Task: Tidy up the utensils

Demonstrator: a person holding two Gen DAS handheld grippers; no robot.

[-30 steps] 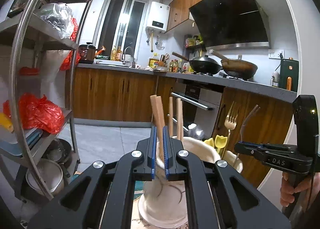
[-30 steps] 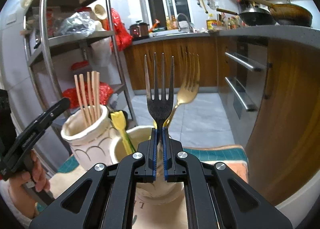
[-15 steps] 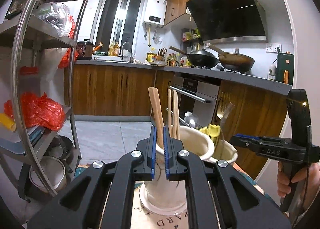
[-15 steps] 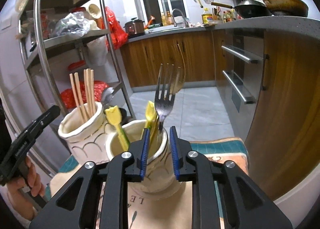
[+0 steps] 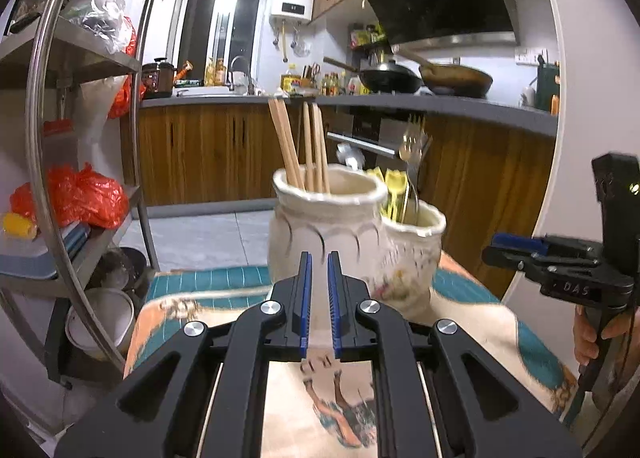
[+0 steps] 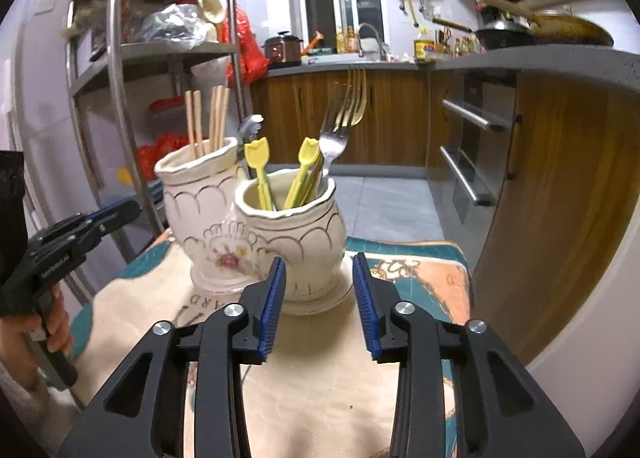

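Two cream ceramic jars stand side by side on a patterned cloth. The taller jar (image 5: 324, 226) (image 6: 200, 214) holds several wooden chopsticks (image 5: 298, 150) (image 6: 206, 118). The shorter jar (image 5: 414, 246) (image 6: 296, 238) holds yellow utensils (image 6: 260, 170), a silver fork (image 6: 334, 134) and a gold fork (image 6: 356, 98). My left gripper (image 5: 317, 306) is slightly open and empty, just in front of the taller jar. My right gripper (image 6: 320, 298) is open and empty, just in front of the shorter jar. Each gripper shows in the other's view, the right one (image 5: 560, 262) and the left one (image 6: 72, 234).
The cloth (image 6: 320, 378) covers a small table. A metal shelf rack (image 5: 80, 138) with red bags and bowls stands to the left. Wooden kitchen cabinets and an oven (image 6: 472, 146) lie behind and to the right, across a tiled floor (image 6: 392, 206).
My left gripper let go of the chopsticks in the taller jar and drew back. My right gripper released the silver fork into the shorter jar, opened wide and drew back.
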